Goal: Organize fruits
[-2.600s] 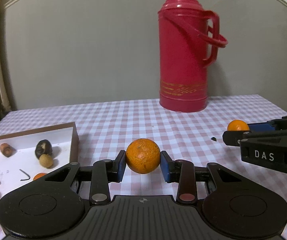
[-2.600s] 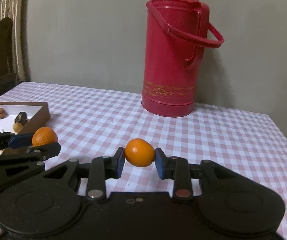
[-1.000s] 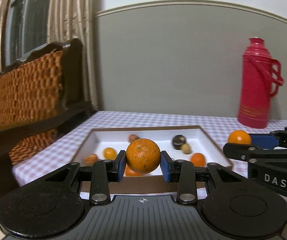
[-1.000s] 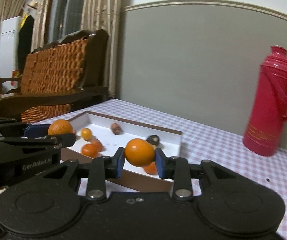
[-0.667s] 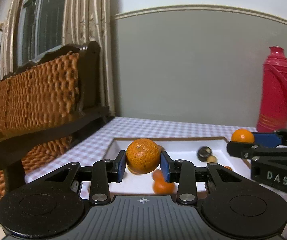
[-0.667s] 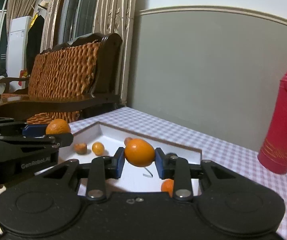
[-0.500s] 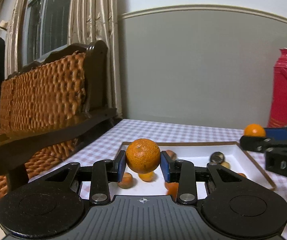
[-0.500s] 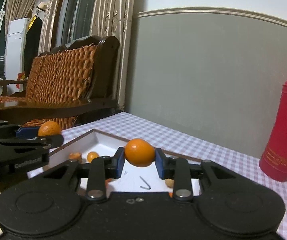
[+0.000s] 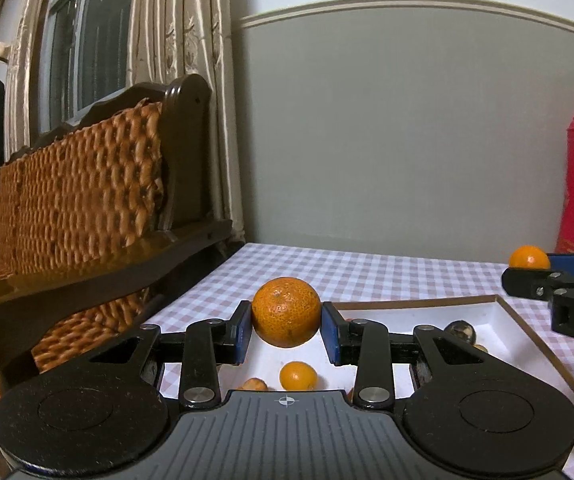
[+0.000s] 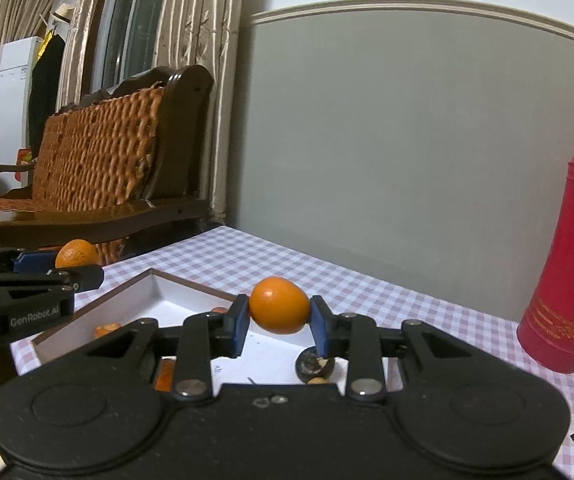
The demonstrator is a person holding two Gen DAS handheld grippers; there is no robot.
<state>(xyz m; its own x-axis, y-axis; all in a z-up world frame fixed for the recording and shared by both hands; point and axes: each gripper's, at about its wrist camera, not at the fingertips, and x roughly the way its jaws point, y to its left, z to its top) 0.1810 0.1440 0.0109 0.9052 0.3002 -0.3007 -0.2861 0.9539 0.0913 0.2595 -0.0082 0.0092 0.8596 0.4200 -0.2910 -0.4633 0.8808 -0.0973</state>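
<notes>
Fruits aloft: a dimpled round orange mandarin [image 9: 286, 311] is pinched between the blue pads of the left tongs [image 9: 286, 330], held over the near-left part of a shallow white-lined box with brown rim [image 9: 499, 312]. Right tongs [image 10: 279, 322] pinch a smooth oval orange kumquat-like fruit [image 10: 280, 305] above the same box. Inside lie a small orange fruit [image 9: 297, 376], a dark round fruit [image 9: 461, 330] and some brownish bits. Box sits on a pink-and-white checked bench [image 9: 367, 270]; red thermos flask [image 10: 567, 280] far right.
</notes>
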